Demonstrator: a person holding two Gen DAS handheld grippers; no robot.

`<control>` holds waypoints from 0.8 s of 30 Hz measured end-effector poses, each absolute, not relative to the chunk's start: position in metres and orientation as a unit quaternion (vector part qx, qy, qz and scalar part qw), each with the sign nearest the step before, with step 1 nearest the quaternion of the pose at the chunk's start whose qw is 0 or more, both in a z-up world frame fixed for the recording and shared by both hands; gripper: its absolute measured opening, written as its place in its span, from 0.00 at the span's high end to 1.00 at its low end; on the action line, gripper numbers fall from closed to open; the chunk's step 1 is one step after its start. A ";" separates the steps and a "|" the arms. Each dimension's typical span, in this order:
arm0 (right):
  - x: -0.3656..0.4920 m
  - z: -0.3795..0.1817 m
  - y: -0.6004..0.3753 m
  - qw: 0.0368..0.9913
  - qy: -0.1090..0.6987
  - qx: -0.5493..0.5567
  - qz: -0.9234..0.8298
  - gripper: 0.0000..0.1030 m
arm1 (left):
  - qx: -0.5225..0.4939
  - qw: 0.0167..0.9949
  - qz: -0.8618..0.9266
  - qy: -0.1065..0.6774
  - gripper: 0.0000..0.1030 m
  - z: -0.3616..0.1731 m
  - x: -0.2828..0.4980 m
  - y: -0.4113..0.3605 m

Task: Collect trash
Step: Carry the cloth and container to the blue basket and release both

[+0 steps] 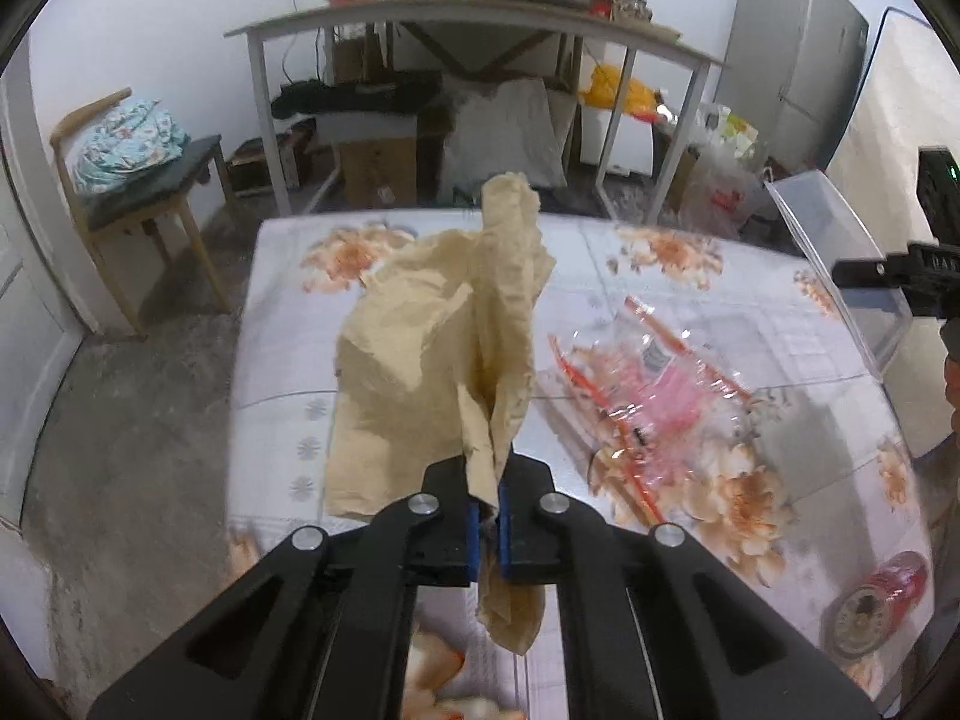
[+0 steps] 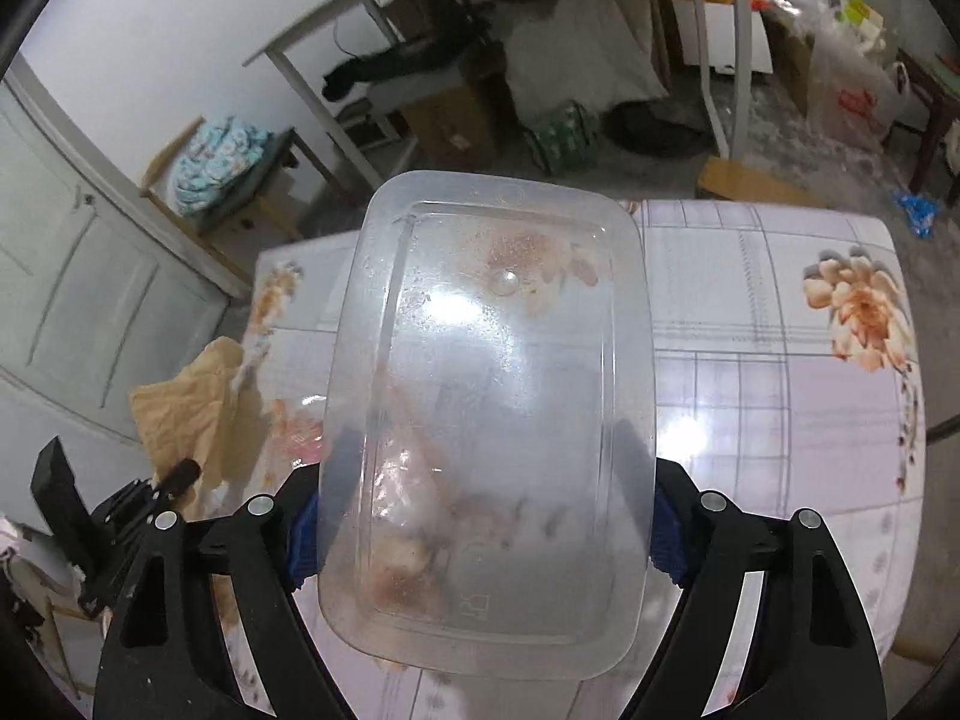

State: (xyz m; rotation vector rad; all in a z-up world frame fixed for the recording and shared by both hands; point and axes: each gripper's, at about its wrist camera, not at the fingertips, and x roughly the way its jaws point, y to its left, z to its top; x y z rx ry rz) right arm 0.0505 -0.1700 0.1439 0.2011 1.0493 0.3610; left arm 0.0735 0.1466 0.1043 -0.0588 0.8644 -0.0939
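My left gripper [image 1: 487, 483] is shut on a crumpled tan paper [image 1: 432, 348], which hangs lifted above the floral tablecloth [image 1: 750, 312]. My right gripper [image 2: 486, 534] is shut on a clear plastic food container [image 2: 492, 360], its blue pads [image 2: 303, 540] pressing the two long sides; the container is off the table, with reddish residue inside. In the left wrist view the same container [image 1: 840, 264] and right gripper [image 1: 918, 282] show at the right edge. The tan paper [image 2: 186, 414] and left gripper [image 2: 120, 516] appear at the lower left of the right wrist view.
A clear wrapper with red print [image 1: 654, 396] lies on the table to the right of the paper. A red can [image 1: 876, 612] lies near the table's near right corner. Beyond the table stand a wooden chair [image 1: 138, 192], a cluttered desk [image 1: 468, 24] and plastic bags [image 1: 720, 180].
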 end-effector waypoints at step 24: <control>-0.257 0.151 -0.193 0.843 0.404 0.174 0.309 0.19 | -0.259 0.889 -0.121 0.357 0.96 0.119 -0.255 0.211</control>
